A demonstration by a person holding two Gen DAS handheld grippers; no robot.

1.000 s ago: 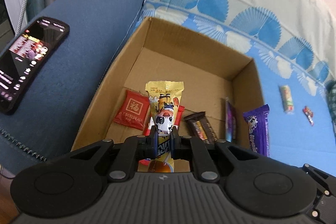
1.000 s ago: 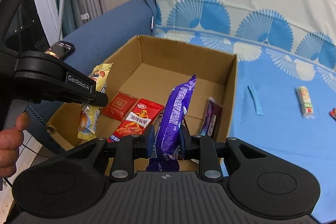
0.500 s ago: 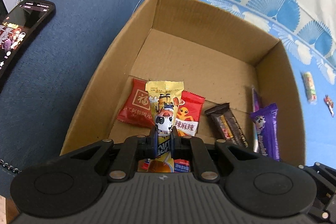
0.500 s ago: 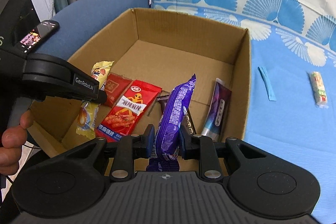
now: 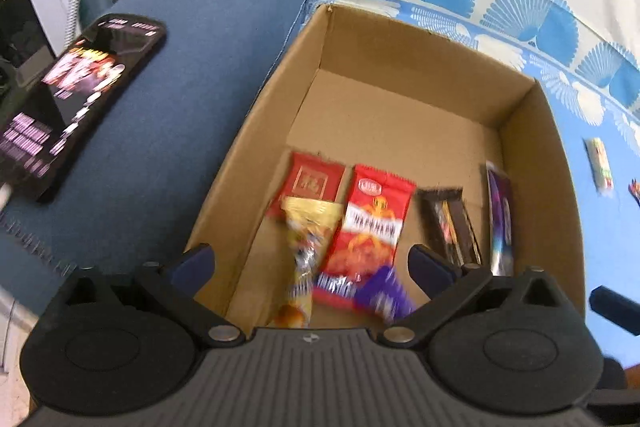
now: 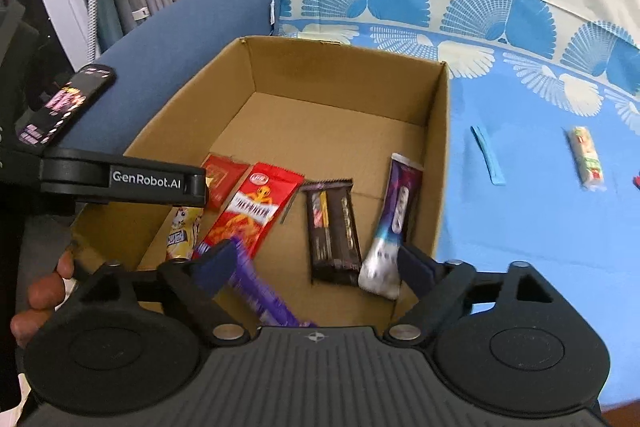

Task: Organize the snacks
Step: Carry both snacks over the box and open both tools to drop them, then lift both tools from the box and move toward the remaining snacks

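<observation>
Both tongs, left tongs (image 5: 310, 261) and right tongs (image 6: 316, 263), spring apart, snacks dropping into the box (image 6: 438, 163); three snacks (image 6: 586, 158) wait on the sofa.

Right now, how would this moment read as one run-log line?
left hand-held gripper: opening, yellow pack released | right hand-held gripper: opening, purple pack released | box: both inside | blue sheet: snacks left

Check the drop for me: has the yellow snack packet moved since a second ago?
Yes. The yellow snack packet has left the opening left tongs and dropped into the cardboard box, partly covering the small red packet.
</observation>
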